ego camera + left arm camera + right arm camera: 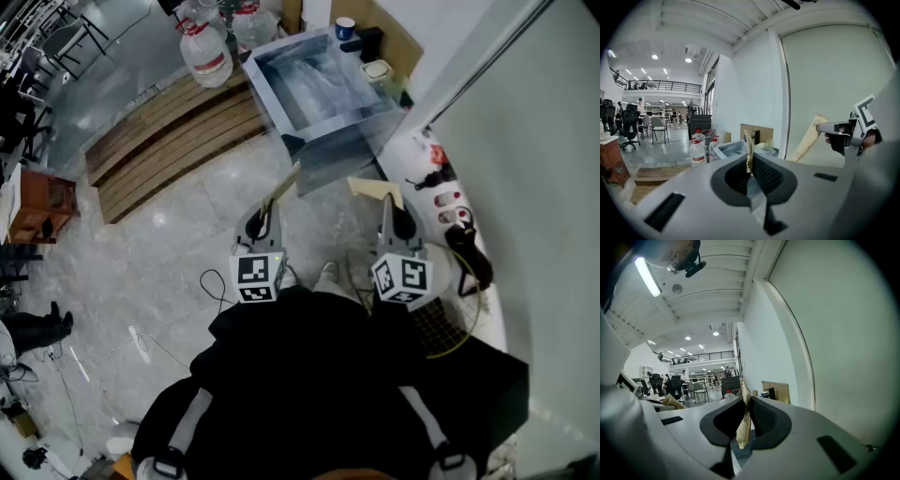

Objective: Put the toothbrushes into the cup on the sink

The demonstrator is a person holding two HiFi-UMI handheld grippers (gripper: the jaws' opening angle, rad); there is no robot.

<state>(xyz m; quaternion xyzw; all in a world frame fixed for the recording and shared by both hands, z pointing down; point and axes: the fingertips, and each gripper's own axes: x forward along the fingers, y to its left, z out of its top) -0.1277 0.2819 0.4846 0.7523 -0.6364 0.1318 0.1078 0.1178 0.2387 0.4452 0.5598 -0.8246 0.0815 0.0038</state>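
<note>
Both grippers are held close to my body above the floor, short of the steel sink (323,89). My left gripper (284,186) is shut, its tape-wrapped tips pressed together with nothing between them (749,150). My right gripper (377,190) is likewise shut and empty (744,413). A blue cup (345,26) stands at the sink's far rim, and a pale cup (377,68) stands at its right side. I cannot make out any toothbrush. Small red and white items (439,178) lie on a white ledge to the right.
A wooden pallet (169,131) lies left of the sink, with plastic jugs (206,52) behind it. A wall runs along the right. A black object (469,248) and a yellow cable (450,333) sit by my right side. Thin cables (211,281) cross the marble floor.
</note>
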